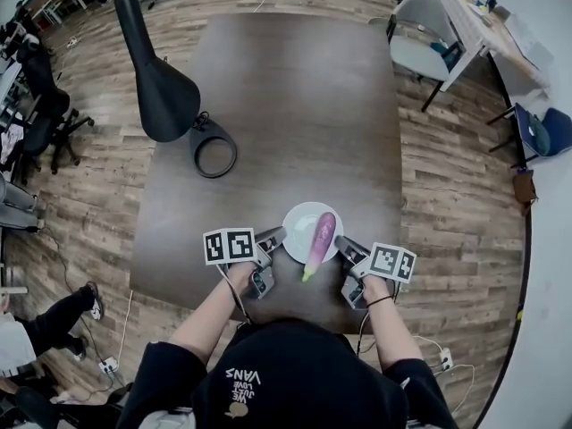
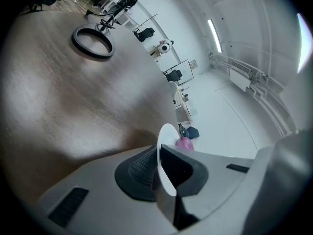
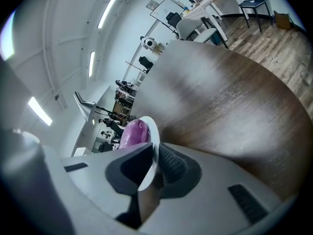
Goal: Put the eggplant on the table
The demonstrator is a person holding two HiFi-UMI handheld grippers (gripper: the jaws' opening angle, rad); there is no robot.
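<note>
A purple eggplant [image 1: 320, 239] with a green stem end lies across a white plate [image 1: 298, 221] near the front edge of the dark wooden table [image 1: 286, 105]. My left gripper [image 1: 273, 241] is shut on the plate's left rim [image 2: 166, 160]. My right gripper [image 1: 347, 249] is shut on the plate's right rim [image 3: 150, 165]. In the left gripper view only a pink tip of the eggplant [image 2: 184, 143] shows past the rim. From the right gripper view the eggplant [image 3: 132, 131] rises above the plate edge.
A black lamp head [image 1: 161, 92] and its ring-shaped base [image 1: 213, 150] with a cable sit on the table's left half. Office chairs [image 1: 420, 34] and a desk stand at the far right, more chairs at the left. A person's leg [image 1: 45, 320] shows at the lower left.
</note>
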